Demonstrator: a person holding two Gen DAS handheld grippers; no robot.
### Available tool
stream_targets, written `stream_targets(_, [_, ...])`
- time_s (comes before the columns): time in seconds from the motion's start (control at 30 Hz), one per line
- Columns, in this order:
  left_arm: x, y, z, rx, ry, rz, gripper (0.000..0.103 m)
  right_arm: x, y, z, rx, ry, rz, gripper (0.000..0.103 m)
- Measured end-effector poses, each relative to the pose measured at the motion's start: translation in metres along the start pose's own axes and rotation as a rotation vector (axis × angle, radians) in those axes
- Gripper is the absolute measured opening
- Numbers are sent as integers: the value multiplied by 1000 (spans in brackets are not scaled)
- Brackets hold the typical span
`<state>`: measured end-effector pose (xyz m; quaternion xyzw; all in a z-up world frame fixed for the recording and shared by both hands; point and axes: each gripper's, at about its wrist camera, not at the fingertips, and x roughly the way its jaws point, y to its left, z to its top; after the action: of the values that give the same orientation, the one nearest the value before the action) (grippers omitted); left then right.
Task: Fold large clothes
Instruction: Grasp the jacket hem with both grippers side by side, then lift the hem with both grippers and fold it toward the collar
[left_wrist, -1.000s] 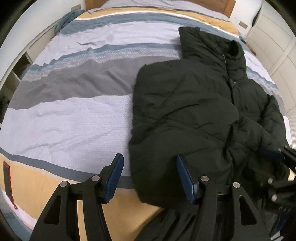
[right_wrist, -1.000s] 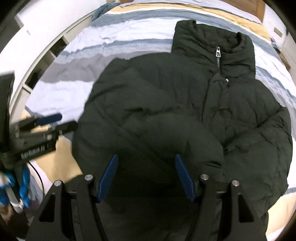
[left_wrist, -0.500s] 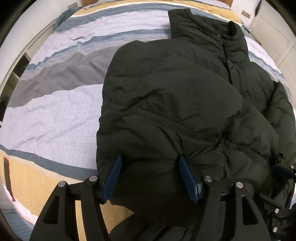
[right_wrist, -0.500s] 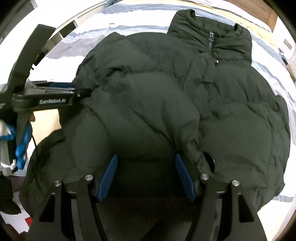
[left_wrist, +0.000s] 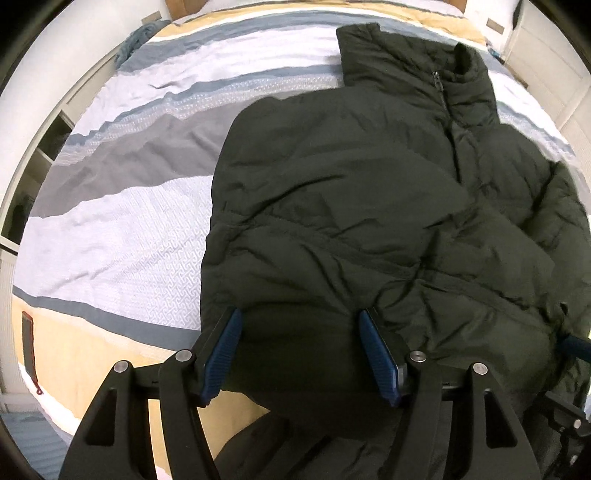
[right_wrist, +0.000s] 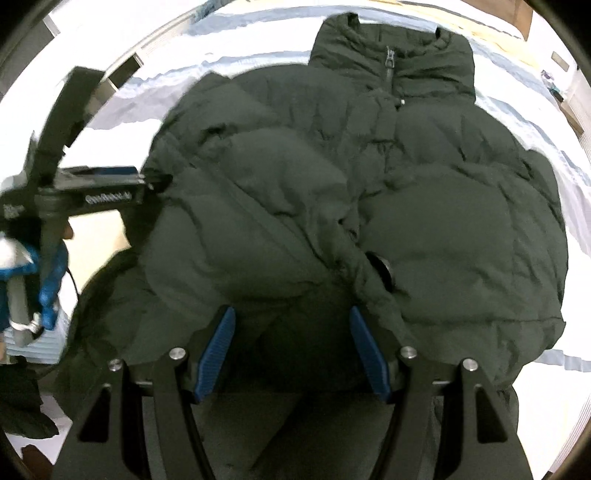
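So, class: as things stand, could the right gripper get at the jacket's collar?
Probably yes: the right gripper is open over the hem, and the collar lies uncovered at the far end of the jacket.

Dark green quilted puffer jacket (left_wrist: 369, 206) lying front-up on the bed, stand-up collar (right_wrist: 391, 62) at the far end, zipper closed to the neck. Both sleeves are folded inward across the chest, their ends meeting near the centre. The hem faces the cameras; the fabric is puffed and creased.
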<state>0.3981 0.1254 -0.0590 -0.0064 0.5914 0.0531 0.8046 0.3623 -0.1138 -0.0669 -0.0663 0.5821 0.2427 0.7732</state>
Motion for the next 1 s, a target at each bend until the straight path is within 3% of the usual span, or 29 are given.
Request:
stream_targets(0.1, [-6,0,-1,-35,-32,-49,71,-9,5,9,-7,-38,5,63])
stream_targets(0.2, [2,-4,-7,-39,-9,-86,71,-2,5,15,-5,-33,-4,64])
stream_targets(0.4, [19,-9,-20,-10,19,-96,74,26,-12,2,-12,43,-55,64])
stream_targets(0.5, [21,-8,-20,7,26,-81,81,25,-22,-8,-4,57,-49,64])
stream_targets(0.63, [24,-6,-20,13,45,-77,84,22,-29,-19,-21,83,-79,64])
stream_targets(0.83, [6,-2,-16,-9,33,-86,84,-13,-54,-30,65,38,-47,63])
stream_targets(1.0, [-8,-2,-11,-27,-11,-82,84,-41,-68,-31,77,-15,-76,63])
